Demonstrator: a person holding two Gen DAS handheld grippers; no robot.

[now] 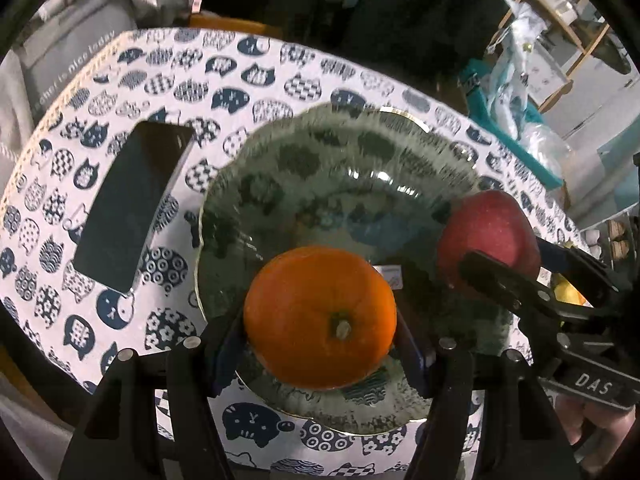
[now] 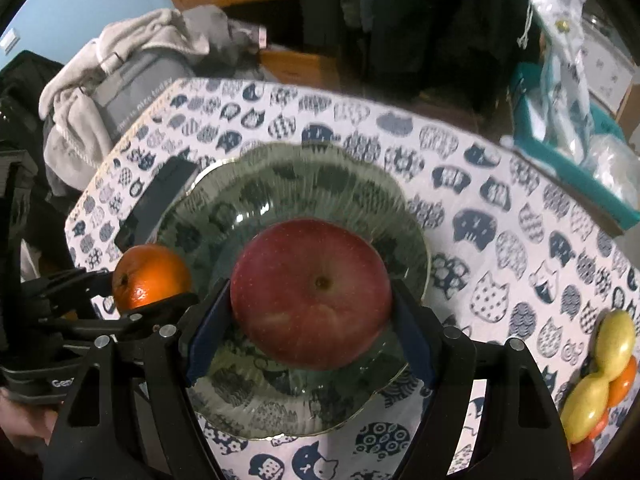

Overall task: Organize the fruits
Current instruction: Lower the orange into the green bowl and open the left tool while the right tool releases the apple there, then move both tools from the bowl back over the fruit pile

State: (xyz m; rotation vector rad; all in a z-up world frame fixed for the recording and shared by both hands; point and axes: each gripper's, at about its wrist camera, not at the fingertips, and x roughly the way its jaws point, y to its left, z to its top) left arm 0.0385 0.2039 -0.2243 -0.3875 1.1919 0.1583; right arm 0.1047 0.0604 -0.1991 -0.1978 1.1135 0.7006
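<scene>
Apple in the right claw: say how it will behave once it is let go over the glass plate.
The apple looks round and smooth, so it will probably roll on the plate, whose middle seems dished, likely toward the center. It seems firm: the right claw leaves no visible dent. The plate looks like glass, so a drop may chip it.

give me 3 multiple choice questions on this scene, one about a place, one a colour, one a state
1. Where is the dark phone?
A. on the glass plate
B. on the tablecloth left of the plate
C. in the teal tray

2. What colour is the fruit in the right gripper?
A. red
B. green
C. purple

3. What is the left gripper doing?
A. open, holding nothing
B. shut on the phone
C. shut on the orange

Answers: B, it lies flat beside the glass plate. A, the apple is red. C, its fingers press both sides of the orange.
</scene>
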